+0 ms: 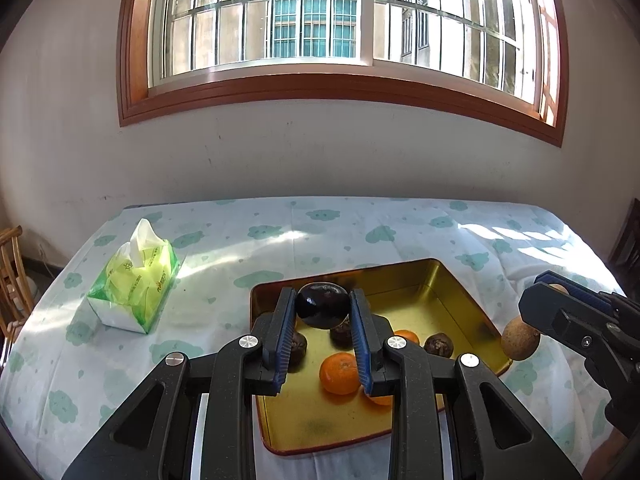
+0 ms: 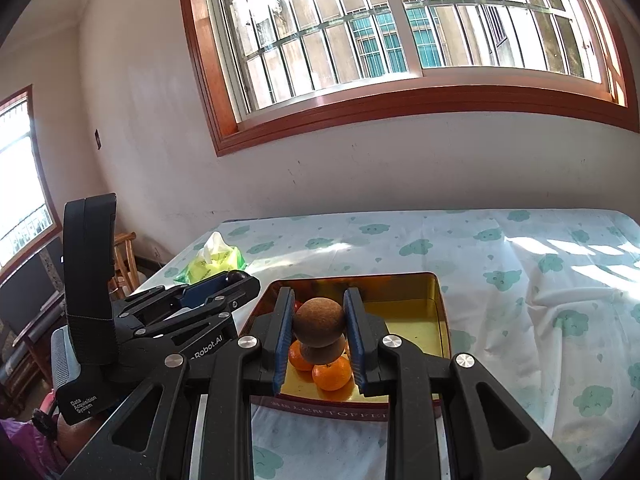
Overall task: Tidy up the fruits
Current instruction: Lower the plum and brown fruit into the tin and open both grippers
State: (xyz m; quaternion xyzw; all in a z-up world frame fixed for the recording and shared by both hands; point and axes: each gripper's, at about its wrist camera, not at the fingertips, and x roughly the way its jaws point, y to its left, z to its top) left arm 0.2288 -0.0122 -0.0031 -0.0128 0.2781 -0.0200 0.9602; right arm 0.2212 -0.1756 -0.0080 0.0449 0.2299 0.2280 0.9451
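The shallow gold-coloured rectangular metal tin lies on the bench, which is covered by a white cloth printed with green clouds. Already inside it are bright orange mandarins and several small dark wrinkled fruits.

The left hand-held gripper pinches a glossy dark purple round fruit between its blue pads, above the tin's 10 o'clock corner. The right hand-held gripper pinches a matte brown round fruit, over the tin's near half in its own view. A second brown round fruit appears just below the right gripper at the tin's 3 o'clock edge; whether it rests on the cloth cannot be told.

A green tissue pack sits at 9 o'clock, well apart from the tin.

Judgement: the task is well advanced, with two carried fruits still to be set down.
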